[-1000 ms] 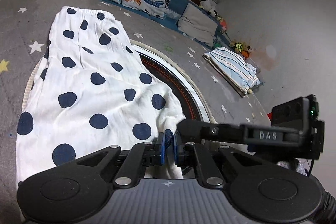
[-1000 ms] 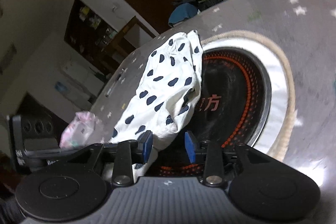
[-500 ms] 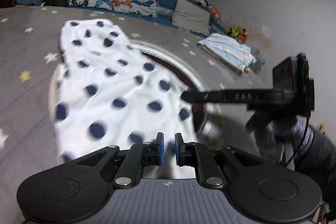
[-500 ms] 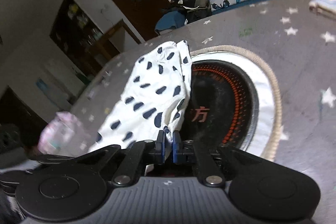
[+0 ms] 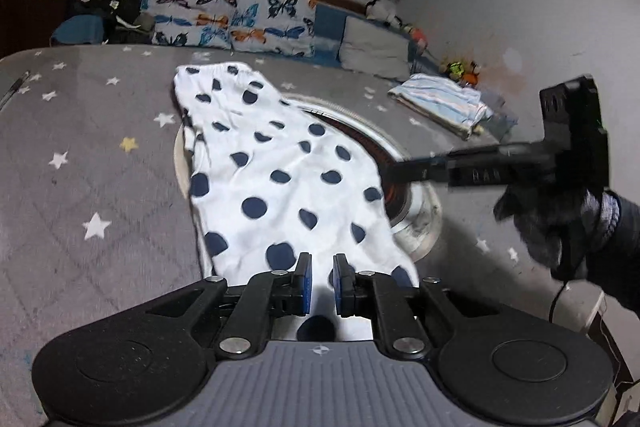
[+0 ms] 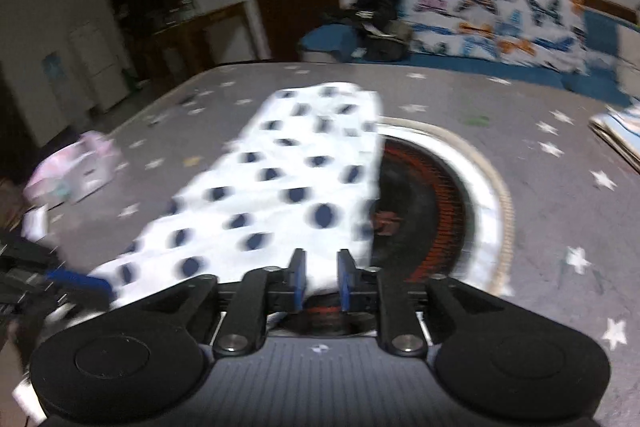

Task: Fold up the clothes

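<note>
**Polka-dot garment spread flat, both grippers at its near hem**

Grey star-print table (image 5: 92, 163) fills the lower two thirds of both views. Round inset burner ring (image 6: 472, 195) sits centre-right in the right wrist view, partly covered.

White garment with navy dots (image 5: 280, 179) lies lengthwise from upper centre down to bottom centre of the left wrist view, far gathered end towards the butterfly cushions (image 5: 236, 19), near hem at the fingertips. Right edge overlaps the ring. Second folded striped cloth (image 5: 440, 103) at right, well apart.

Handling, by judgement: thin woven cotton, light, limp, creases freely; no stiffness, so it sags wherever unsupported. Should grip well on rubber pads. Best taken at the two near corners, hem pinched through both layers, lifted evenly.

Left gripper (image 5: 319, 281): blue pads apart by a narrow gap, white cloth showing between them; cannot tell whether they pinch it or hover above.

Right gripper (image 6: 321, 279): similar narrow gap, a bunch of hem between the pads, apparently touching; hold uncertain, picture blurred.
</note>
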The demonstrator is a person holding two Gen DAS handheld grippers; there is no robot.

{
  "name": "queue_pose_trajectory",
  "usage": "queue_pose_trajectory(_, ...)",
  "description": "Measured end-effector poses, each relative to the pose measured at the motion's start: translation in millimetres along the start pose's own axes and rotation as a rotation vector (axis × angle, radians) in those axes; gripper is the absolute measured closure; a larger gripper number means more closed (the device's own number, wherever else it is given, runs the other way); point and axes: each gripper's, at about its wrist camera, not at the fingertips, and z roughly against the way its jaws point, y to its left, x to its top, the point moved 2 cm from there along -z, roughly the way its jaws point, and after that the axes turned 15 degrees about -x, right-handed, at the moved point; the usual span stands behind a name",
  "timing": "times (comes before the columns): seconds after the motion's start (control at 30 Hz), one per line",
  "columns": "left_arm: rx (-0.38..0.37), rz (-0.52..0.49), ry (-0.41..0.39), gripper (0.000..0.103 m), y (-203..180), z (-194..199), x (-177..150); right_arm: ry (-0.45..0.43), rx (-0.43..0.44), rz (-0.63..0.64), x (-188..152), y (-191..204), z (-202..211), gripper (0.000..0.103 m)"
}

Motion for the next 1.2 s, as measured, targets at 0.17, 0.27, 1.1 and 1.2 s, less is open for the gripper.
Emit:
queue_pose_trajectory(0.17, 0.016, 0.006, 0.026, 0.09, 3.5, -5.0, -8.0, 0.042, 0.113, 0.09, -12.4, 39.7, 2.3, 0.076)
queue_pose_trajectory(0.27, 0.027, 0.001, 0.046, 0.088, 5.1, -0.2, -20.0, 0.078, 0.139, 0.156, -27.4, 55.6, 3.4, 0.07)
queue_pose_trajectory(1.1, -0.058, -0.099, 0.112, 0.077, -36.2, 34.7, -69.6, 0.135, 0.242, 0.422, -82.2, 98.2, 65.2, 0.064)
queue_pose_trajectory(1.2, -0.053, -0.117, 0.072, 0.074, -42.6, 44.2, -62.4, 0.143, 0.254, 0.405, -77.4, 95.2, 75.3, 0.063)
